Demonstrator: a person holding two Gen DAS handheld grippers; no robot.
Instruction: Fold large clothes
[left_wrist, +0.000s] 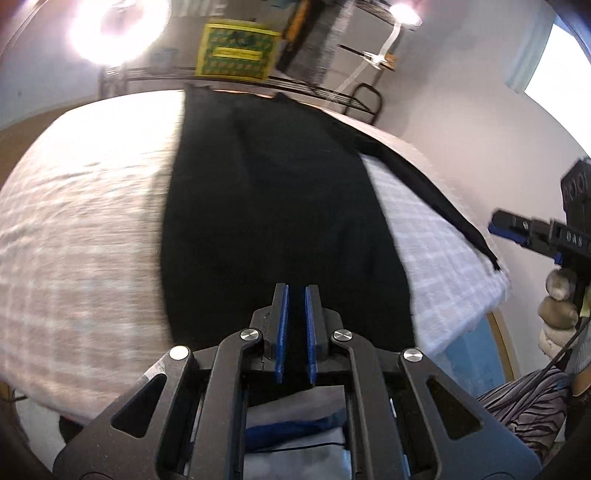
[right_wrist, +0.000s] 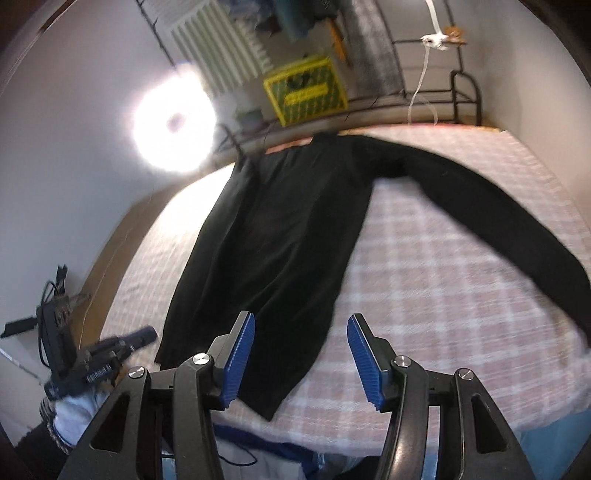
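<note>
A large black long-sleeved garment (left_wrist: 280, 199) lies flat on the checked bed cover (left_wrist: 81, 229), its body running away from me. In the right wrist view the garment (right_wrist: 280, 236) has one sleeve (right_wrist: 491, 218) stretched out to the right. My left gripper (left_wrist: 295, 314) hovers over the garment's near hem with its blue pads a narrow gap apart and nothing between them. My right gripper (right_wrist: 301, 350) is wide open and empty above the near hem. The right gripper also shows in the left wrist view (left_wrist: 509, 229), off the bed's right edge.
A metal bed frame (right_wrist: 465, 96) and a shelf with a yellow crate (right_wrist: 306, 90) stand behind the bed. A bright ring light (right_wrist: 173, 122) glares at the left. The left gripper shows at the lower left of the right wrist view (right_wrist: 144, 336).
</note>
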